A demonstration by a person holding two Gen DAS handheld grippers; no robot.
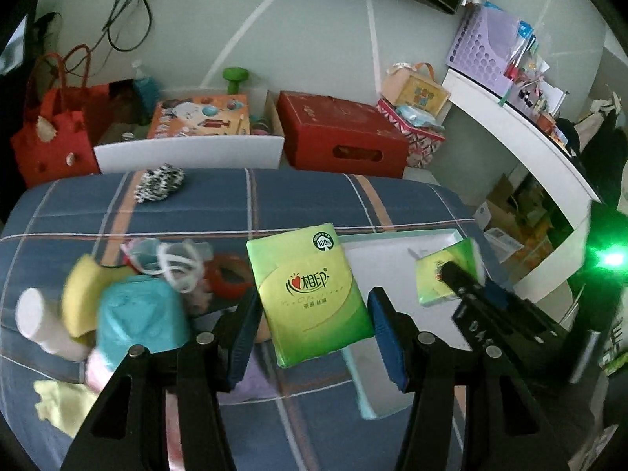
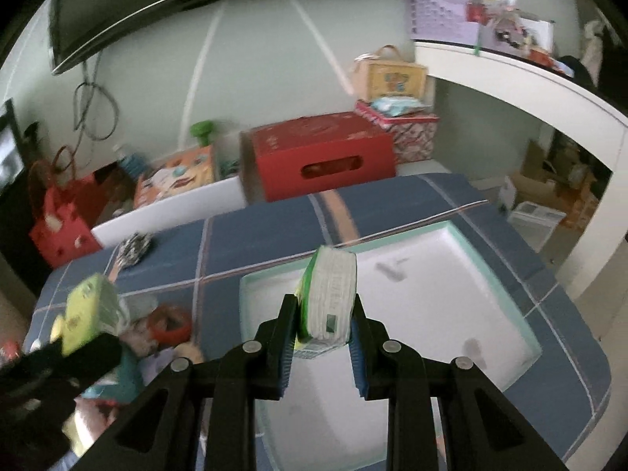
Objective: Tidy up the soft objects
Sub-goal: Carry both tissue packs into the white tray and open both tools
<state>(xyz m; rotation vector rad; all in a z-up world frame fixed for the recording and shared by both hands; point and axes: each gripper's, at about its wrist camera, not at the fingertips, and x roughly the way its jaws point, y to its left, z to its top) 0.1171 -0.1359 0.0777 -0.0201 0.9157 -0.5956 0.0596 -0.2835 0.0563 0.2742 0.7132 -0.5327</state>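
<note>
Gripping a green tissue pack [image 1: 312,294] across its width, the left gripper [image 1: 312,329] holds it flat-faced toward its own camera in the centre of the frame, both blue pads pressed on the pack's side edges. Below it lies a bed with a blue plaid cover [image 1: 298,200]. At the lower left of that frame sits a blurred heap: a teal pouch [image 1: 137,314], a yellow sponge-like piece [image 1: 80,294], a white roll [image 1: 35,320] and a red ring [image 1: 231,274]. A black-and-white knitted item [image 1: 161,182] lies apart near the bed's far edge, upper left of centre.

The right gripper [image 2: 324,337] is clamped on a 2nd tissue pack [image 2: 327,302], held edge-on so its white folded end faces the right wrist camera at frame centre. It hangs above a white tray with a pale green rim [image 2: 463,235], which rests on the bed cover at right of centre. The tray's floor looks bare apart from a few dark smudges.

Beyond the bed, a red cardboard box [image 2: 322,153] with a handle slot stands at upper centre, and a red felt bag [image 1: 55,133] at far left in the left wrist view.
</note>
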